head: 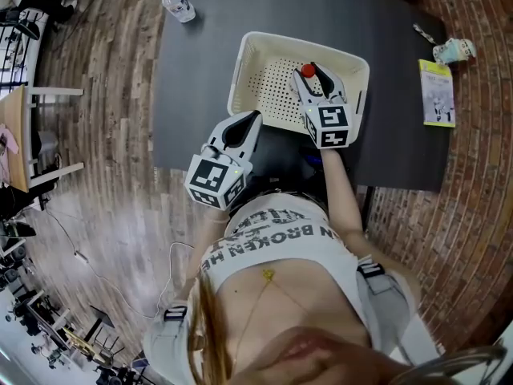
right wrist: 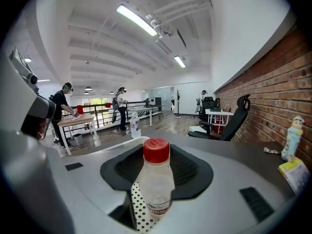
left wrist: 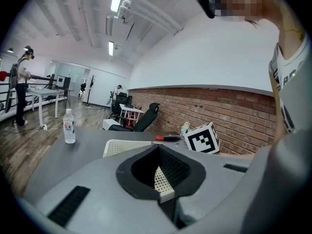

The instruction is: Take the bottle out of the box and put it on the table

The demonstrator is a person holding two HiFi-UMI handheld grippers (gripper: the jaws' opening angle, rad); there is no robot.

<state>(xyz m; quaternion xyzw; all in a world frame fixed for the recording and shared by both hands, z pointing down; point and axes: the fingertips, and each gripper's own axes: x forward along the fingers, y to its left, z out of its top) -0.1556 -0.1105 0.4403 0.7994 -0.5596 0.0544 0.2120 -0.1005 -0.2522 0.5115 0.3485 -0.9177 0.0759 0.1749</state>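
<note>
A clear bottle with a red cap (head: 308, 71) stands upright inside the white perforated box (head: 240, 64) on the dark table (head: 200, 79). My right gripper (head: 311, 74) reaches into the box with the bottle (right wrist: 156, 179) between its wide jaws; a strip of the box floor shows between the bottle and the left jaw, so the jaws do not clamp it. My left gripper (head: 248, 120) hovers at the box's near left corner, open and empty. In the left gripper view the box (left wrist: 119, 147) shows past the left gripper (left wrist: 161, 155).
A second water bottle (head: 177, 5) stands at the table's far left corner. A yellow booklet (head: 437, 92) and a small figurine (head: 454, 51) lie at the table's right end, beside a brick wall. Desks, an office chair and people stand farther off.
</note>
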